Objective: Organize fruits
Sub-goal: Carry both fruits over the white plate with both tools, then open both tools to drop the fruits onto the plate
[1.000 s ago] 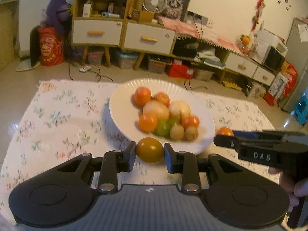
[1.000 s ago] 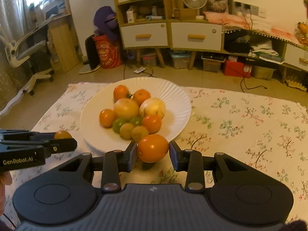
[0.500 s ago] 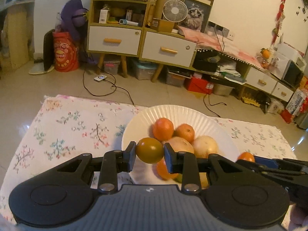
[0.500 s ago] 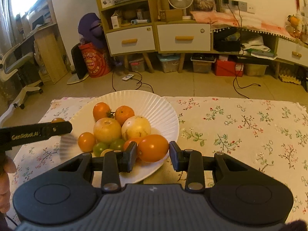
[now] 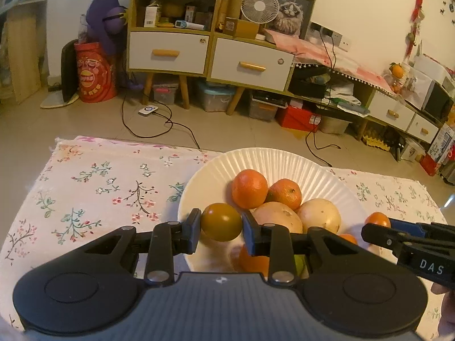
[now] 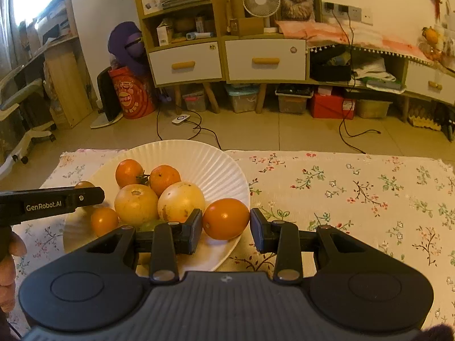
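Observation:
My left gripper (image 5: 221, 226) is shut on a small brownish-green tomato (image 5: 221, 226), held over the left edge of the white fluted plate (image 5: 284, 160). My right gripper (image 6: 226, 223) is shut on an orange tomato (image 6: 226, 218) above the plate's right rim (image 6: 227, 164). On the plate lie two tangerines (image 5: 249, 188), two pale yellow round fruits (image 6: 136, 204), a small orange tomato (image 6: 104, 221) and a green one, partly hidden. Each gripper shows in the other's view: the right one (image 5: 378, 228) at the right edge, the left one (image 6: 85, 191) at the left edge.
The plate rests on a floral tablecloth (image 6: 355, 193) with bare cloth on both sides. Beyond the table lies tiled floor with cables, then a wooden cabinet (image 5: 210, 54) with white drawers. A hand (image 6: 8, 272) shows at the left edge.
Both grippers have come forward over the plate with their tomatoes still gripped; the plate now sits closer and lower in both views.

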